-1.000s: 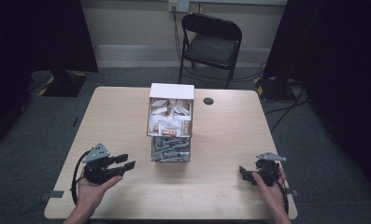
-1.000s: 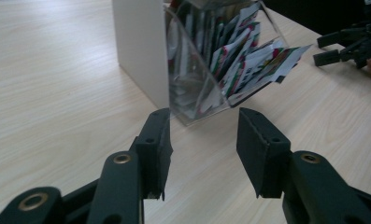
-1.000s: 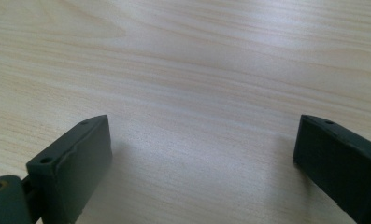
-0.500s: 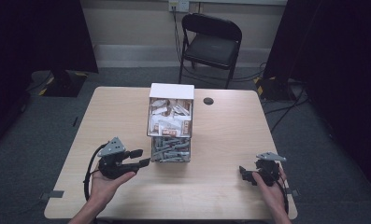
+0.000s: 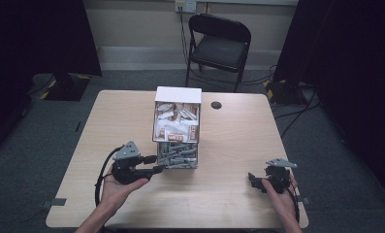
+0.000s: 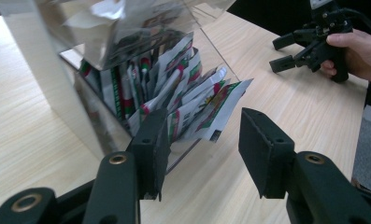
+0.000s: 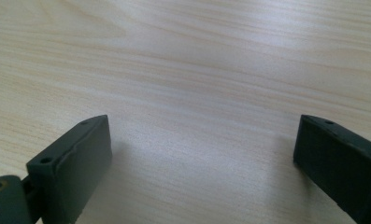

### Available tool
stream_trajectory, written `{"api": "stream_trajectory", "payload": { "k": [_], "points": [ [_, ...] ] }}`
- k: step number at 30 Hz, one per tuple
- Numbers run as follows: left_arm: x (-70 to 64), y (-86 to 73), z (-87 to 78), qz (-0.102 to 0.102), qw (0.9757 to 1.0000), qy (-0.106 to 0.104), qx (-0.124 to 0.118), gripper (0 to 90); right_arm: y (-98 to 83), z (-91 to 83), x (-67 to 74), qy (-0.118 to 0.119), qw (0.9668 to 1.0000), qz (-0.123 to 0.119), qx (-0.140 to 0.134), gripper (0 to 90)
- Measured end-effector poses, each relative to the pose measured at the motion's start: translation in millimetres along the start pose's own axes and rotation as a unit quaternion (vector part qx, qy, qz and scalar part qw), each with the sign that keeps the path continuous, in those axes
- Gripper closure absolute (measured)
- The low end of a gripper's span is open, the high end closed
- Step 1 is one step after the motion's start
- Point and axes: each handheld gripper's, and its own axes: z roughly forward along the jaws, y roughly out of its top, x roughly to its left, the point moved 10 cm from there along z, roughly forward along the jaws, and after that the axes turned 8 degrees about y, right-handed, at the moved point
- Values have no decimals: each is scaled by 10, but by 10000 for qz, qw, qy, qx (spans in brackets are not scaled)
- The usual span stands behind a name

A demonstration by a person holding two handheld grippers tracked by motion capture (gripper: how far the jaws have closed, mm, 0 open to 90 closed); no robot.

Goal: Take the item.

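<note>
A clear box [image 5: 176, 127] stands in the middle of the wooden table [image 5: 238, 141]. Its low front part is full of small packets [image 6: 192, 100], and some poke out. The left gripper [image 5: 157, 164] sits right at that front part. Its jaws are partly apart with a packet's end between them, but they do not squeeze it. The right gripper [image 5: 252, 179] rests far off near the table's edge, jaws wide apart, holding nothing.
</note>
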Motion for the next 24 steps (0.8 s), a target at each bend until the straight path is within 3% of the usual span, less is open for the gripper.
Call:
{"api": "stream_trajectory", "payload": {
  "k": [3, 4, 7, 12, 13, 17, 22, 24],
  "points": [
    [-32, 68, 42, -76, 9999, -145, -24, 554, 0, 0, 0, 0, 10000, 0, 0, 37],
    [-32, 88, 55, -20, 10000, -88, -15, 571, 0, 0, 0, 1, 10000, 0, 0, 38],
    [-105, 110, 108, 160, 9997, -198, 26, 627, 0, 0, 0, 1, 10000, -3, 0, 37],
    [-149, 80, 201, 181, 9996, -184, 146, 664, 0, 0, 0, 1, 10000, 1, 0, 38],
    [-191, 96, 234, 186, 9994, -288, 96, 677, 0, 0, 0, 1, 10000, 0, 0, 37],
    [-236, 106, 324, 302, 9989, -352, 120, 675, 0, 0, 0, 1, 10000, -3, 0, 37],
    [-235, 76, 410, 324, 9987, -330, 193, 669, 0, 0, 0, 2, 10000, 1, 0, 37],
    [-215, 56, 440, 151, 9990, -397, 138, 671, 0, 0, 0, 1, 10000, -3, -1, 37]
  ]
}}
